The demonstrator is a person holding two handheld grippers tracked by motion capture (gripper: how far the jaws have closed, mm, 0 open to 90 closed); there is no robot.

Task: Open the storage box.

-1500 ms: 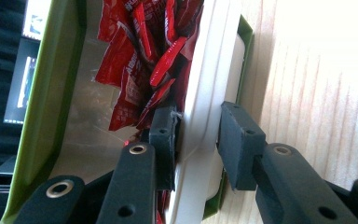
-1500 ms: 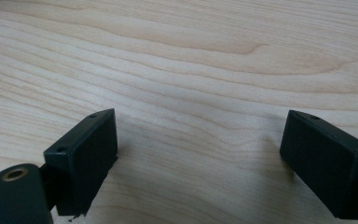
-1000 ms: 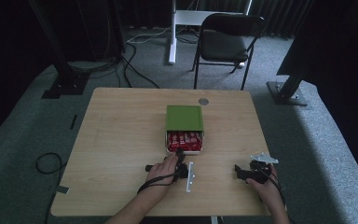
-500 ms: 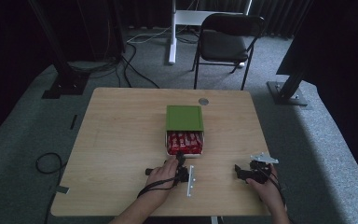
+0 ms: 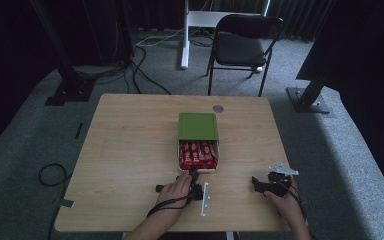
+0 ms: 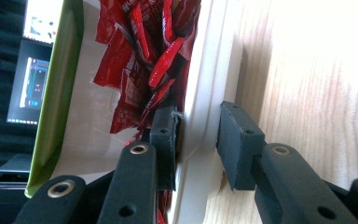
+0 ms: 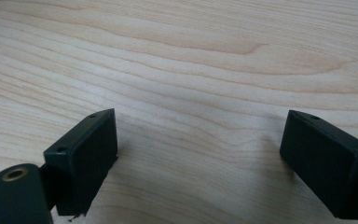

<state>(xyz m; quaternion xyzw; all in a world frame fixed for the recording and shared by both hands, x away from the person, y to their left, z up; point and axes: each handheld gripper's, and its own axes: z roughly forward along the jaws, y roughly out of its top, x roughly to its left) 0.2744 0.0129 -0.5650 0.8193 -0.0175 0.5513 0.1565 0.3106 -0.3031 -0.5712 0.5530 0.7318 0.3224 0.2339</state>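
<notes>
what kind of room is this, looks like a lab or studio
Most likely a recording studio or lab set up for data capture, not a home. Dark curtains line the back, black stand legs flank a lone wooden table, cables run over grey carpet, and a monitor glows behind.

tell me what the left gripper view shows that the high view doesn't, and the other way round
Left gripper view: the jaws pinch the box's white front wall, one pad inside against the red packets, one outside; a lit screen stands behind.

High view: the whole table, the right gripper resting apart with nothing in it, a chair beyond.

Both: the left gripper, the box with its green lid, red packets, wooden tabletop.
</notes>
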